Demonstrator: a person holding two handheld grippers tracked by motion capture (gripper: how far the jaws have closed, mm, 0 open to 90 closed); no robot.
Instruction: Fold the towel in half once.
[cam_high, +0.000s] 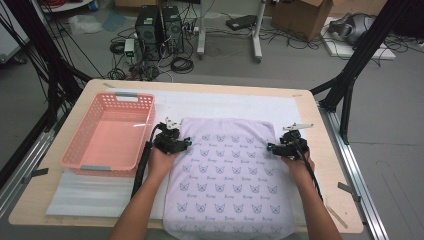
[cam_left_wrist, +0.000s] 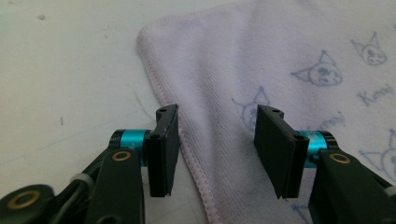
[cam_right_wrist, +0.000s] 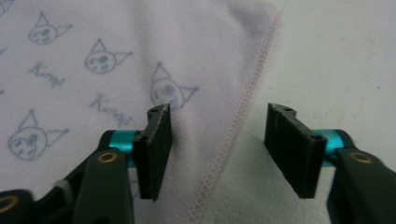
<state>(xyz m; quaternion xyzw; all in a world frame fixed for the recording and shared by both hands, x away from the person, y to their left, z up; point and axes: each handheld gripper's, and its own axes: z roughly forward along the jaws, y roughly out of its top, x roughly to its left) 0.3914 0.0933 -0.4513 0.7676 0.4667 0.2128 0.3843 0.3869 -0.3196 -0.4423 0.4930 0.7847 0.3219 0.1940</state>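
Observation:
A pale pink towel (cam_high: 230, 175) printed with small blue cat faces lies flat on the white mat, its near end hanging over the table's front edge. My left gripper (cam_high: 187, 143) rests low at the towel's left side near the far corner. In the left gripper view the left gripper (cam_left_wrist: 217, 144) is open and straddles the towel (cam_left_wrist: 280, 56) hem, with one jaw over the mat and the other over cloth. My right gripper (cam_high: 271, 147) sits at the towel's right side. It (cam_right_wrist: 219, 144) is open too, and the stitched edge of the towel (cam_right_wrist: 116, 46) runs between its jaws.
A pink plastic basket (cam_high: 129, 96) stands empty at the table's left, close to my left hand. The white mat (cam_high: 225, 102) covers the table's middle. A clear plastic sheet (cam_high: 90, 192) lies in front of the basket. Beyond the table (cam_high: 320, 125), cables and computer towers (cam_high: 157, 30) sit on the floor.

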